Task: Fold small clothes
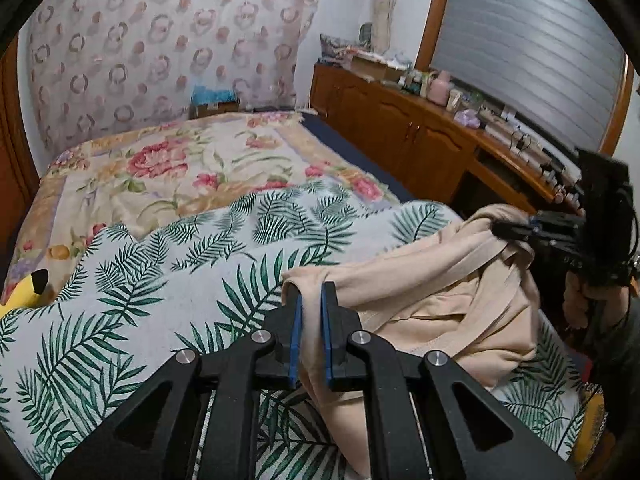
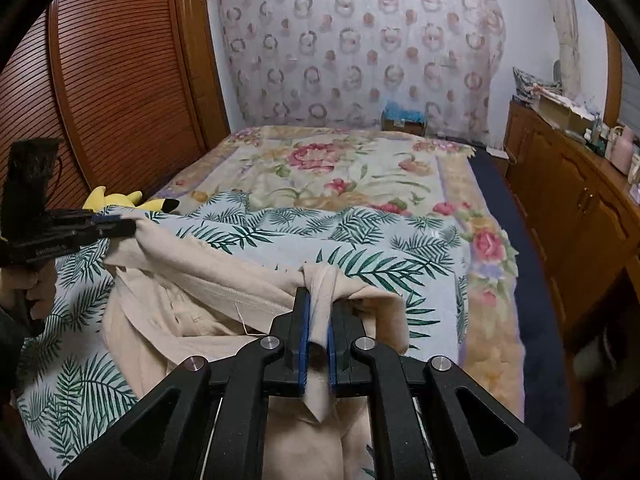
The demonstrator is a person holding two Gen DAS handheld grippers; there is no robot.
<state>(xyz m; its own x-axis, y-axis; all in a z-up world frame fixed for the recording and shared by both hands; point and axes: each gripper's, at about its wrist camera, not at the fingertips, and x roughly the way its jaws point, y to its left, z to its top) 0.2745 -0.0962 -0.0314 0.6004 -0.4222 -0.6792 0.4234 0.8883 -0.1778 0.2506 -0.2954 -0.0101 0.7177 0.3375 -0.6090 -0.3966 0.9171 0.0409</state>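
A beige garment [image 1: 432, 300] hangs stretched between both grippers above the palm-leaf sheet [image 1: 160, 280] on the bed. My left gripper [image 1: 311, 292] is shut on one bunched corner of it; it also shows at the left of the right wrist view [image 2: 128, 227]. My right gripper [image 2: 318, 300] is shut on the other corner of the garment [image 2: 192, 320]; it also shows at the right of the left wrist view [image 1: 500, 229]. The cloth sags in folds between them and drapes down below the fingers.
A floral blanket [image 2: 340, 168] covers the far half of the bed. A yellow plush toy [image 2: 116, 200] lies at the bed's left edge by the wooden louvred door [image 2: 120, 80]. A wooden cabinet [image 1: 400, 120] with clutter on top runs along the right.
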